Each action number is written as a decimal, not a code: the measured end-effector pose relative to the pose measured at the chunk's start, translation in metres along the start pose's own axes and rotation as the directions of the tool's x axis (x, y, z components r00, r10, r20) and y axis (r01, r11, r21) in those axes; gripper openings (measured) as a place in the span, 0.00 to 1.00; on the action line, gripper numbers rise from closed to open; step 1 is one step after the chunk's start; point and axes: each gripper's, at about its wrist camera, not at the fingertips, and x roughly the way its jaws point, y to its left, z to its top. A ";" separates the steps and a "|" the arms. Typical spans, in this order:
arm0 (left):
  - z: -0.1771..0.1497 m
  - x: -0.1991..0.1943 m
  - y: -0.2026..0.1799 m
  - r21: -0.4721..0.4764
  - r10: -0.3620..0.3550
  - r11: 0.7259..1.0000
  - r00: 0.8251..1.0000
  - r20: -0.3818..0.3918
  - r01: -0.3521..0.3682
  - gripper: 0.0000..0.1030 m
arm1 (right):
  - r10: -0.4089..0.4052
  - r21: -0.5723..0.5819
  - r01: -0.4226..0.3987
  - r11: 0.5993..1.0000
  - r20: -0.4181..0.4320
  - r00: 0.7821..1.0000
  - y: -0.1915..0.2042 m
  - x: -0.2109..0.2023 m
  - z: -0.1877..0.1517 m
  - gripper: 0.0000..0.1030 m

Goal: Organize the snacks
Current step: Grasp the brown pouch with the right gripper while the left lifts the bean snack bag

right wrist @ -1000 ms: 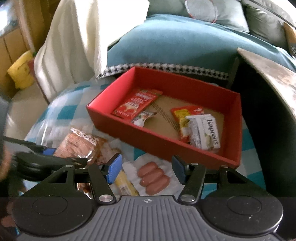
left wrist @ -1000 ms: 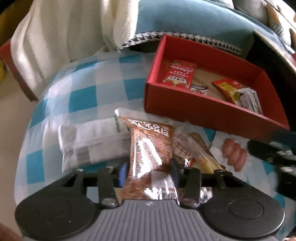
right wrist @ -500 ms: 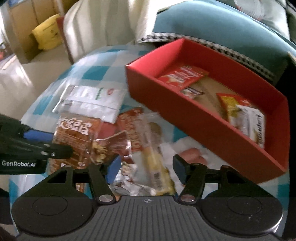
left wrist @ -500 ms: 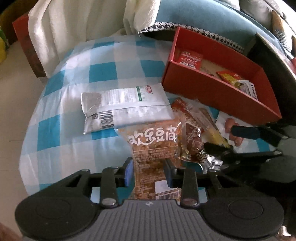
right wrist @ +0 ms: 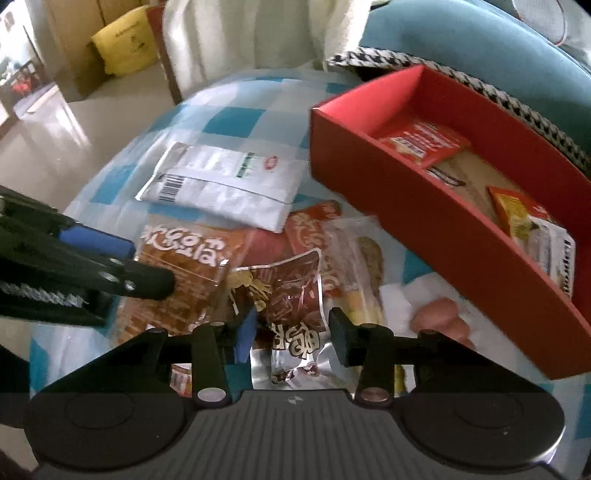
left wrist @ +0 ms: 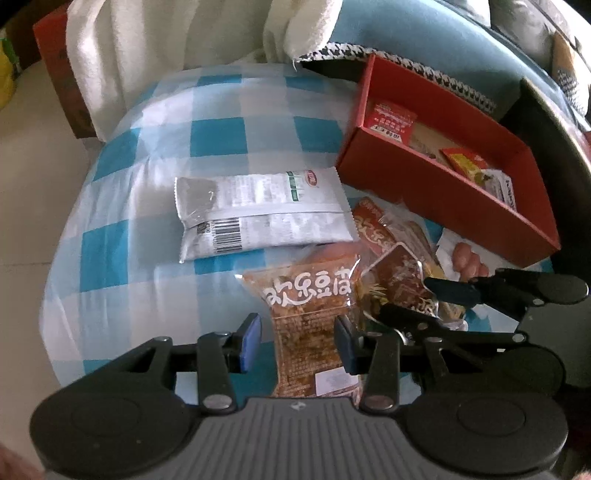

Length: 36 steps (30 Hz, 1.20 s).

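A brown snack packet with white lettering lies on the blue checked cloth between the fingers of my left gripper. Its jaws are opening, and the blue pad stands clear of the packet. My right gripper is closing around a dark red and silver packet on top of the pile, without visibly pressing on it. The two grippers sit side by side. The red box at the right holds several small packets.
A white packet, an orange-red packet, a clear packet with a yellow stick and a sausage packet lie outside the box. Behind are a white blanket and a teal cushion. The cloth drops to the floor on the left.
My left jaws, pinched on the brown packet before, now stand wider. My right gripper has moved left and down from the sausages onto the dark red packet, jaws narrowing.
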 end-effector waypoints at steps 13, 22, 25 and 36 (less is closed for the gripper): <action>-0.023 0.006 -0.029 -0.011 0.049 0.999 0.999 0.020 -0.049 0.57 | -0.046 0.067 0.043 0.997 0.029 0.999 -0.025 -0.033 -0.024 0.38; -0.041 0.040 -0.053 0.069 0.180 0.981 0.984 -0.011 -0.179 0.70 | -0.067 0.159 0.052 0.986 0.091 0.994 -0.057 -0.059 -0.031 0.38; -0.041 0.035 -0.050 0.046 0.147 0.988 0.989 -0.010 -0.146 0.60 | -0.074 0.176 0.055 0.983 0.102 0.992 -0.065 -0.064 -0.033 0.38; -0.032 -0.002 -0.068 0.078 0.010 0.997 0.998 0.060 -0.014 0.14 | -0.121 0.303 0.054 0.951 0.205 0.971 -0.104 -0.097 -0.027 0.38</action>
